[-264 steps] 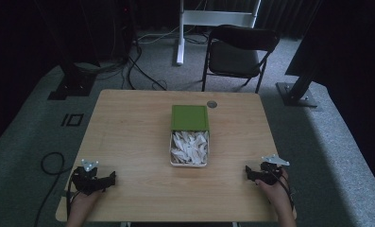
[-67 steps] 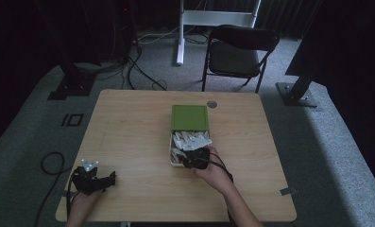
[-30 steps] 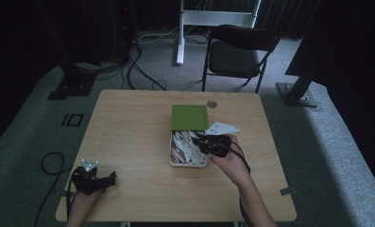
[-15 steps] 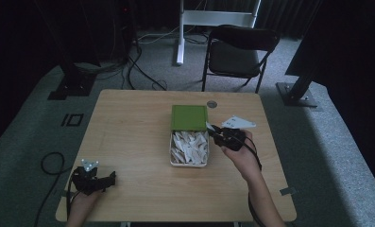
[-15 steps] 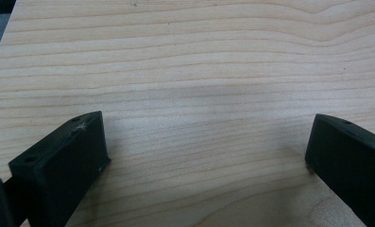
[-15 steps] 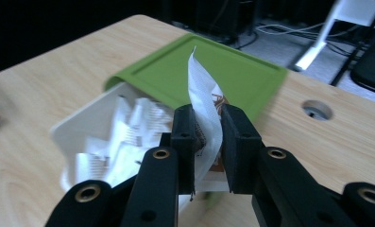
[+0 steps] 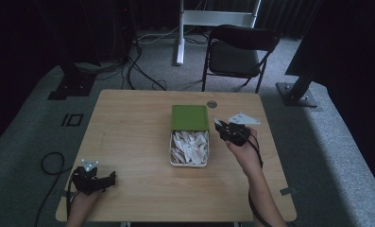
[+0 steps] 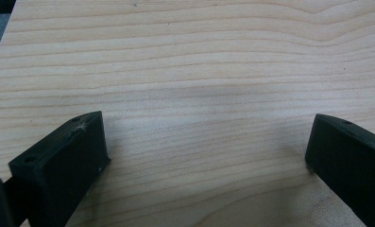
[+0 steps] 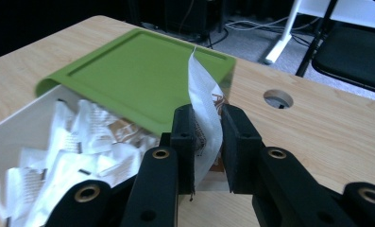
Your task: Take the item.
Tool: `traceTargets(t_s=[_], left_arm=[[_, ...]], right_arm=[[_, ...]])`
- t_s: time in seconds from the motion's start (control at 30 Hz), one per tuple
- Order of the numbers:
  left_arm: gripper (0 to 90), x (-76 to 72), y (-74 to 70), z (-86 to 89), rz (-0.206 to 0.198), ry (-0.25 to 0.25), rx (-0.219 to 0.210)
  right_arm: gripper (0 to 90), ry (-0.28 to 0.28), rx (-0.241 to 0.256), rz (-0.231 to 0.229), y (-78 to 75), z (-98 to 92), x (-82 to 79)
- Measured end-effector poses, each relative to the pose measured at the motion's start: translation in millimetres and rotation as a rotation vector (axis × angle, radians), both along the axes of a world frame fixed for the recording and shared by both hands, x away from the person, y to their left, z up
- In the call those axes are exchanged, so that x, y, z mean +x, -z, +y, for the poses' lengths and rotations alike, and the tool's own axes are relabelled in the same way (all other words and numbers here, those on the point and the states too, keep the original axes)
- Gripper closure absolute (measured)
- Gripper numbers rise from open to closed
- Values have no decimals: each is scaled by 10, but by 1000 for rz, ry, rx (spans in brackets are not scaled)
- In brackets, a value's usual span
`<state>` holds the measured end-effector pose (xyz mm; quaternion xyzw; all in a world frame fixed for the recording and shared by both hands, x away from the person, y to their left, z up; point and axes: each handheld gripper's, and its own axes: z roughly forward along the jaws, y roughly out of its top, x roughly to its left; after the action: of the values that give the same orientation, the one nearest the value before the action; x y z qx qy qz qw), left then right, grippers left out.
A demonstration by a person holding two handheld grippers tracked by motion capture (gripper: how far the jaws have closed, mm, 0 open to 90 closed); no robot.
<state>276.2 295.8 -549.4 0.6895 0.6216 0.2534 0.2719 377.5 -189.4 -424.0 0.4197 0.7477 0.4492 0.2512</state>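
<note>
Dark floor and a folding chair (image 7: 239, 52) lie beyond your wooden table (image 7: 128, 137). Your right gripper (image 7: 224, 128) hovers just right of the white box (image 7: 189, 163), its jaws clamped on a white sachet (image 9: 205, 113) that stands upright between them, above the tabletop. More sachets (image 7: 190, 145) fill the box, and its green lid (image 7: 190, 117) is slid back, half covering the far end. Your left gripper (image 7: 105, 181) rests at the near left corner, well apart from the box, jaws spread wide over bare wood.
</note>
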Motion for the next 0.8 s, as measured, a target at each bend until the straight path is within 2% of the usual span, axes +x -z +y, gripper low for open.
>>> traceTargets(t_s=[0.03, 0.27, 0.8], left_arm=[[7, 0, 0, 0, 0, 0, 0], [7, 0, 0, 0, 0, 0, 0], [7, 0, 0, 0, 0, 0, 0]], right_arm=[[765, 28, -7, 5, 34, -23, 59], [765, 84, -7, 28, 140, -90, 226], [764, 123, 3, 66, 352, -74, 481]])
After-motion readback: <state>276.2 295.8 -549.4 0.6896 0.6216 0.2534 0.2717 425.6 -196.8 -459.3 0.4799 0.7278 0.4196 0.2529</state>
